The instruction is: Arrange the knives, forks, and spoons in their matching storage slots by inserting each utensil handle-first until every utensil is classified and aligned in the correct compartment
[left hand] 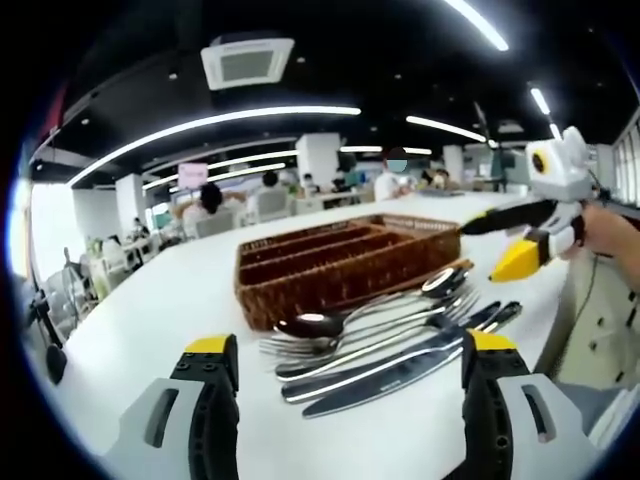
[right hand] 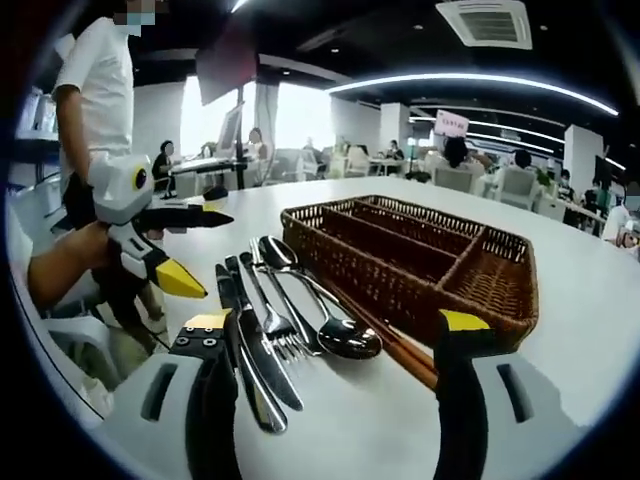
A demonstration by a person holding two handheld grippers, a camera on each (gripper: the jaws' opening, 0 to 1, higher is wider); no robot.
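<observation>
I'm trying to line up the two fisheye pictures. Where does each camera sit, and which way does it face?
Left gripper view: rides on the left hand-held gripper, facing across the white table at the cutlery pile and wicker tray; its open jaws rise below, and the right hand-held gripper enters with a hand.
Right gripper view: rides on the right hand-held gripper, facing the cutlery and tray from the opposite side; the left hand-held gripper enters with a forearm.
Shared: tray, cutlery, table.
</observation>
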